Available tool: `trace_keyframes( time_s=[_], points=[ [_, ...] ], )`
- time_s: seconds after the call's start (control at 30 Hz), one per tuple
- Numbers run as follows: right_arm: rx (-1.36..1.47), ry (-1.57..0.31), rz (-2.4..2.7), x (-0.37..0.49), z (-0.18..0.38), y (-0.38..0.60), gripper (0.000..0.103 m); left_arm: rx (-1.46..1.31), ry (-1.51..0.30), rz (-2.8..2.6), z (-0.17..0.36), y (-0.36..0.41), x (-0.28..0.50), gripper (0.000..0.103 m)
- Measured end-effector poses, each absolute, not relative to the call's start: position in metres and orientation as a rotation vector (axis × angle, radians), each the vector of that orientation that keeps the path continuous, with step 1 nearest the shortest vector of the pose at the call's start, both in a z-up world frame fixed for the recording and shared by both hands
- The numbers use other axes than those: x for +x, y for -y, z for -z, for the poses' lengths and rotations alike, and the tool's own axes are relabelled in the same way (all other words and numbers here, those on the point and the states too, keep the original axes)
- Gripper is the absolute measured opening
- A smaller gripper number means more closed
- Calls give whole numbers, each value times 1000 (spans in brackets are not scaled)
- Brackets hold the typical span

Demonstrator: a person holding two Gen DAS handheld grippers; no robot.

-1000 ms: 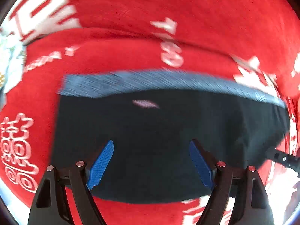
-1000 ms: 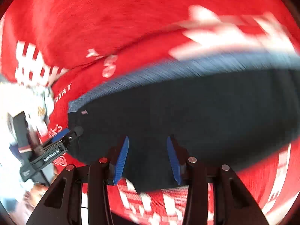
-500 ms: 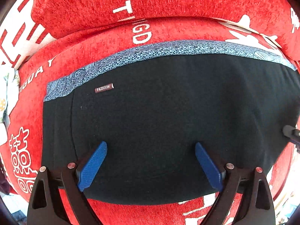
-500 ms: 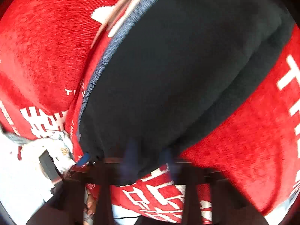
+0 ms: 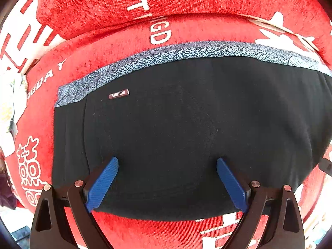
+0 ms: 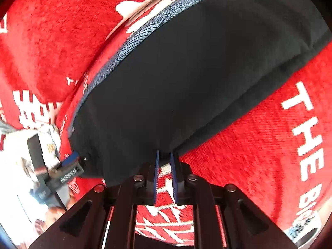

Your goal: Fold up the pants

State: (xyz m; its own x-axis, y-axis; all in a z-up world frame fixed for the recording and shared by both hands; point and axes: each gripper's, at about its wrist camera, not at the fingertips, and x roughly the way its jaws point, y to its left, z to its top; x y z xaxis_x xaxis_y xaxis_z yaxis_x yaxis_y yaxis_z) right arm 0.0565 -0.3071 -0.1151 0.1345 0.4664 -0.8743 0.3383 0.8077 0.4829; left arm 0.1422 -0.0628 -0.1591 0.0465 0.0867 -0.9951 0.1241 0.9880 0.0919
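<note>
Black pants [image 5: 186, 114] with a speckled grey waistband [image 5: 186, 50] and a small FASHION label [image 5: 118, 93] lie folded flat on a red cover with white lettering [image 5: 103, 10]. My left gripper [image 5: 167, 160] points straight down over them. It is open wide, its blue pads resting apart on the near part of the cloth. In the right wrist view the pants [image 6: 186, 72] fill the upper half. My right gripper [image 6: 165, 152] pinches their near folded edge between almost closed pads, and its jaws are opening slightly. The left gripper's finger [image 6: 70, 160] shows at the pants' left corner.
The red cover [image 6: 269, 145] spreads on all sides, with a raised red cushion behind the waistband. A white patterned cloth [image 6: 18, 145] lies off its left edge. A round printed logo [image 6: 303, 228] sits at the cover's near right.
The right gripper swung round to the pants' near edge and closed from half-open onto the fabric. The left gripper spread wider and sank closer to the pants.
</note>
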Motion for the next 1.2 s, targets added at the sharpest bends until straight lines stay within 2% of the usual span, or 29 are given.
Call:
trace_keyframes(
  time_s=[0.07, 0.13, 0.23, 0.3, 0.37, 0.53, 0.73, 0.87, 1.03, 1.13, 1.17, 1.2],
  points=[
    [662, -1471, -101, 52, 111, 313, 15, 186, -1529, 18, 156, 66, 143, 96],
    [651, -1473, -99, 49, 108, 317, 20, 193, -1523, 21, 149, 72, 144, 96],
    [627, -1470, -91, 47, 103, 321, 33, 197, -1510, 39, 135, 84, 142, 96],
    [617, -1467, -87, 45, 100, 325, 45, 202, -1503, 58, 127, 96, 141, 96],
    [612, -1456, -89, 42, 96, 334, 49, 206, -1501, 79, 121, 107, 140, 96],
    [631, -1402, -48, 40, 87, 381, 49, 229, -1484, 122, 119, 152, 142, 96],
    [726, -1315, 87, 40, 87, 486, 49, 191, -1481, 63, 128, 188, 149, 96],
    [829, -1236, 175, 52, 103, 569, 49, 101, -1486, -86, 137, 165, 147, 96],
    [932, -1187, 191, 77, 136, 628, 49, 5, -1501, -174, 154, 144, 138, 97],
    [954, -1183, 164, 93, 153, 640, 49, -65, -1512, -183, 162, 139, 136, 103],
    [949, -1185, 164, 97, 153, 641, 48, -80, -1514, -181, 163, 137, 136, 103],
    [915, -1205, 175, 100, 150, 643, 27, -79, -1517, -179, 163, 136, 137, 103]
  ],
)
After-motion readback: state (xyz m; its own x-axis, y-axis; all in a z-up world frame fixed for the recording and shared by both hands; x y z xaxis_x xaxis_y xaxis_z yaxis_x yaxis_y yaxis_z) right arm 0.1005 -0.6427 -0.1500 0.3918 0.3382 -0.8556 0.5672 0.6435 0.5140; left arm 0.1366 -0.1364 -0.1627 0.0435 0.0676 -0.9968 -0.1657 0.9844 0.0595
